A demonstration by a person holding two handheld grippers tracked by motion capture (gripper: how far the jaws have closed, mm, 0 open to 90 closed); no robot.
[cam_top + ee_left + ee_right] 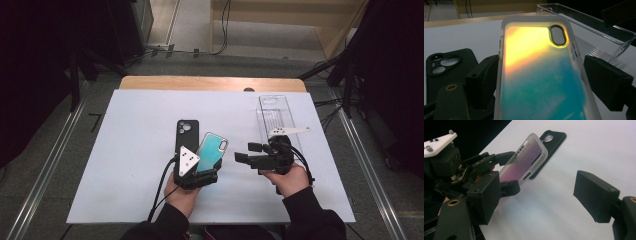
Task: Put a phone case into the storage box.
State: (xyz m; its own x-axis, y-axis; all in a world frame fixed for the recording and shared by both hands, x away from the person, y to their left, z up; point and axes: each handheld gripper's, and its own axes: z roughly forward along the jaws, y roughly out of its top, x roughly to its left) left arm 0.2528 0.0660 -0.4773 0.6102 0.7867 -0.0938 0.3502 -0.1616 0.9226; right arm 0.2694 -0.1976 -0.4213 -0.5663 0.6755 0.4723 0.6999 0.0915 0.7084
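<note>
A translucent phone case (212, 148) with a teal-to-yellow sheen is tilted up off the table, its lower end between the jaws of my left gripper (206, 169), which is shut on it. In the left gripper view both pads press the side edges of the case (536, 75). A black phone case (187, 131) lies flat just behind it, camera cut-outs at the far end. My right gripper (245, 152) hovers to the right, pointing left at the held case, open with nothing between its jaws. The right gripper view shows the held case (529, 160) and the black case (554, 137).
A clear plastic tray (274, 117) lies at the back right of the white table sheet (135, 150), just beyond my right hand. A wooden table edge (210, 83) runs along the back. Cables trail from both grippers toward the near edge.
</note>
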